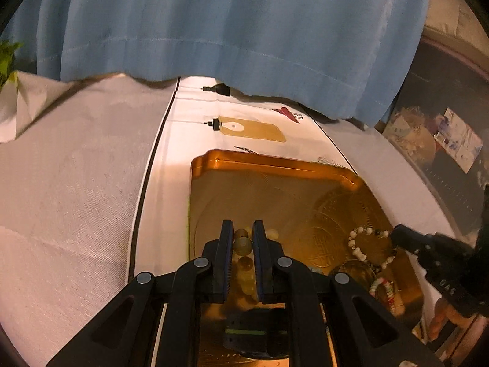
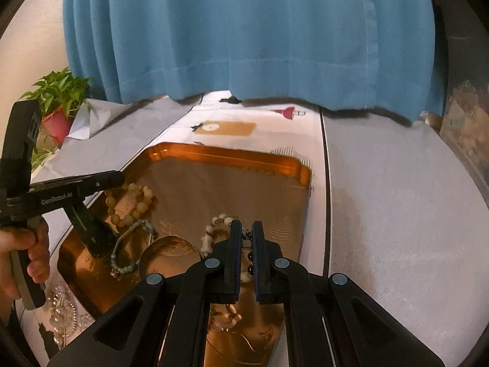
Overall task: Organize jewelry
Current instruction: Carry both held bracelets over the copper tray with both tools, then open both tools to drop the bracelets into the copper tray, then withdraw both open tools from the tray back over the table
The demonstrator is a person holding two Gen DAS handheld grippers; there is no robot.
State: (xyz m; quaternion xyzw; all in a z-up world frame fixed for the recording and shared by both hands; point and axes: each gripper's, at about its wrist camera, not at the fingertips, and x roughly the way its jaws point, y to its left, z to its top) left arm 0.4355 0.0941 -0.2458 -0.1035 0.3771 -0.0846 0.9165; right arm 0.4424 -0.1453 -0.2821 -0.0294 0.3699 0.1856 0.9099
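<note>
You are holding both grippers over a gold metal tray (image 2: 232,156) on a cloth-covered table (image 1: 76,183), and by the look of it the sorting of the jewelry is barely under way. Starting at the left, your left gripper (image 1: 243,238) is pointing down at a bracelet of round, glassy amber beads (image 2: 137,202) lying at the tray's left side; its fingers are standing nearly together with only a narrow gap, and whether they are touching a bead the pictures do not settle. Just beside that, a thin strand of small pale blue-green beads (image 2: 128,244) is curling next to a plain gold bangle (image 2: 169,252) with a smooth, shiny band. Toward the middle, a bracelet of chunky, irregular cream beads (image 2: 214,229) spaced with small dark ones is lying under your right gripper (image 2: 247,235), whose fingers are likewise drawn almost together; part of the strand is showing in the gap, but a grip cannot be confirmed. Near the tray's front edge, a bracelet of small mixed-colour beads (image 1: 385,290) is resting on the metal, and a heap of silvery chains (image 2: 64,312) is sitting off the tray on the cloth at lower left. Judging from this, every piece is still loose and mingled, so the separating and arranging is all ahead of you. The tray itself is rectangular with rounded corners, a raised rim and fine embossed patterns.
</note>
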